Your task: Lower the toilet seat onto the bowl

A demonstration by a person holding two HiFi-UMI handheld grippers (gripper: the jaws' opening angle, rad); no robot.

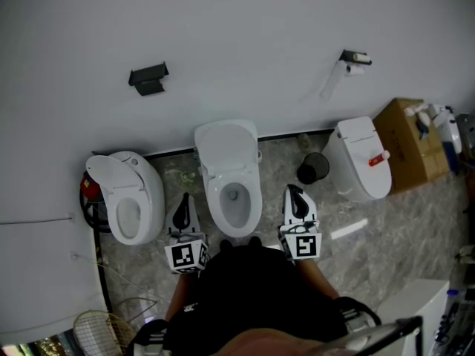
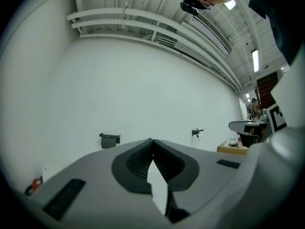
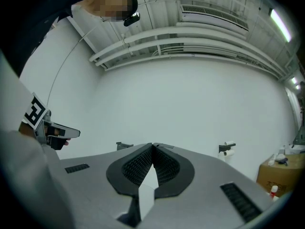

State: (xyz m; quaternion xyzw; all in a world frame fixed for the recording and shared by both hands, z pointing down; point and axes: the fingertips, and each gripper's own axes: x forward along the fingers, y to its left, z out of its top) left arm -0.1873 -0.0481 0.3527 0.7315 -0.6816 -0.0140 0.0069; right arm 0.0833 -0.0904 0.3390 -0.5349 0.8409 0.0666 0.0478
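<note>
In the head view a white toilet [image 1: 231,191] stands against the wall straight ahead, its seat and lid [image 1: 226,145] raised upright against the wall and the bowl open. My left gripper [image 1: 183,215] hangs just left of the bowl's front, shut and empty. My right gripper [image 1: 296,198] hangs just right of the bowl, also shut and empty. Neither touches the toilet. In the left gripper view the jaws [image 2: 152,142] meet at the tips, pointed at the white wall. The right gripper view shows the same closed tips [image 3: 153,147] with nothing between them.
A second white toilet [image 1: 128,196] with raised lid stands at the left, a red object [image 1: 89,191] beside it. A third toilet [image 1: 361,156], a black bin [image 1: 313,167] and a cardboard box [image 1: 413,144] with bottles are to the right. Wall holders [image 1: 148,78] and a paper roll [image 1: 352,63] hang above.
</note>
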